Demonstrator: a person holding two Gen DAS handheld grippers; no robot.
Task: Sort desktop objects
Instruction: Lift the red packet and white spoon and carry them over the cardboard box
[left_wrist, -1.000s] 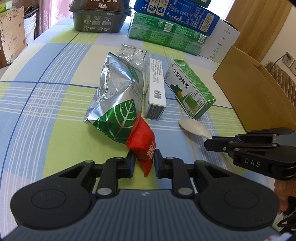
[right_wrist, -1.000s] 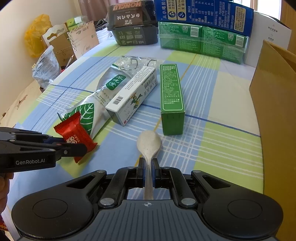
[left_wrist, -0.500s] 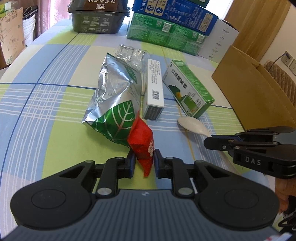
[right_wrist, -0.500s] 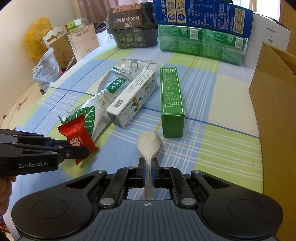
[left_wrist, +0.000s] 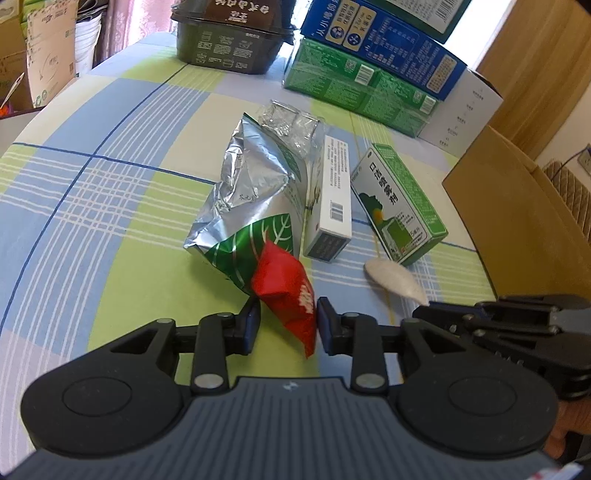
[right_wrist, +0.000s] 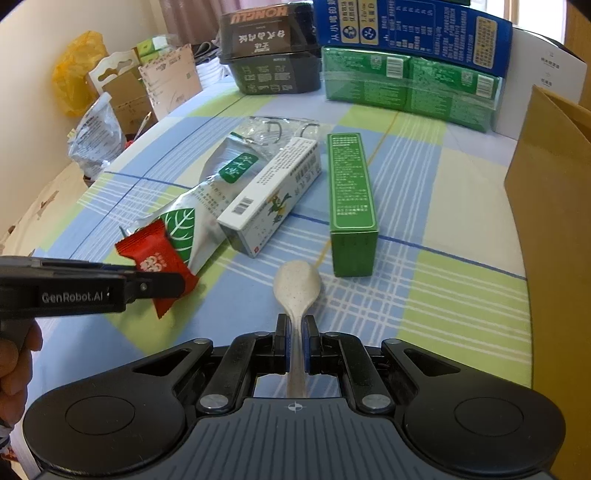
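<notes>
My left gripper (left_wrist: 286, 319) is shut on a red snack packet (left_wrist: 286, 291), held just above the checked tablecloth; it also shows in the right wrist view (right_wrist: 155, 258). My right gripper (right_wrist: 294, 334) is shut on the handle of a pale speckled spoon (right_wrist: 297, 286), whose bowl points forward; the spoon bowl shows in the left wrist view (left_wrist: 393, 278). A silver and green foil bag (left_wrist: 255, 192), a white medicine box (left_wrist: 332, 199) and a green box (left_wrist: 399, 203) lie side by side beyond both grippers.
A brown cardboard box (left_wrist: 524, 206) stands at the right. Stacked green and blue cartons (right_wrist: 410, 55) and a dark tray box (right_wrist: 273, 51) line the table's far edge. A clear plastic wrapper (right_wrist: 280, 127) lies behind the foil bag. Bags and boxes sit off the left edge.
Both grippers have lifted slightly and shifted forward with their loads. The red packet has risen off the cloth near the foil bag. The spoon stays gripped.
</notes>
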